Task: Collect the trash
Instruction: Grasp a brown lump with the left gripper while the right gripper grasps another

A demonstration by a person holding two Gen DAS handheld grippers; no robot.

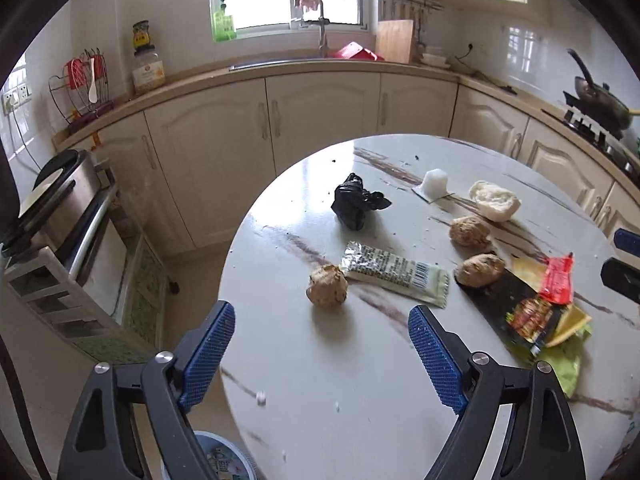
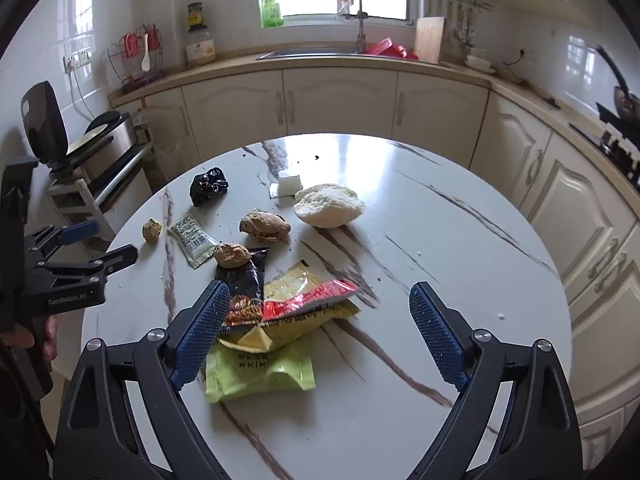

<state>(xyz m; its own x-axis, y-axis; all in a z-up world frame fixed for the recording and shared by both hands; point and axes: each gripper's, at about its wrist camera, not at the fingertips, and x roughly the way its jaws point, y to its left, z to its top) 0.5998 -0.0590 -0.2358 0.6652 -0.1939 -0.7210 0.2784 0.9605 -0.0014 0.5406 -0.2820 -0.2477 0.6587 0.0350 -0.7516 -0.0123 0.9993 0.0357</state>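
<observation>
Round marble-patterned bench, trash scattered on top. Items: crumpled black bag; white plastic cup on its side; pale bread piece; three brown lumps, one just beside a green-edged sachet; overlapping wrappers, namely black, red, yellow and green. Left gripper: jaws wide, empty, above the bench's near edge. Right gripper: jaws wide, empty, over the wrapper pile.

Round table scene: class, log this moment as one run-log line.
left gripper: open, empty | right gripper: open, empty | round table: wrapper pile, black bag, bun uncollected
</observation>
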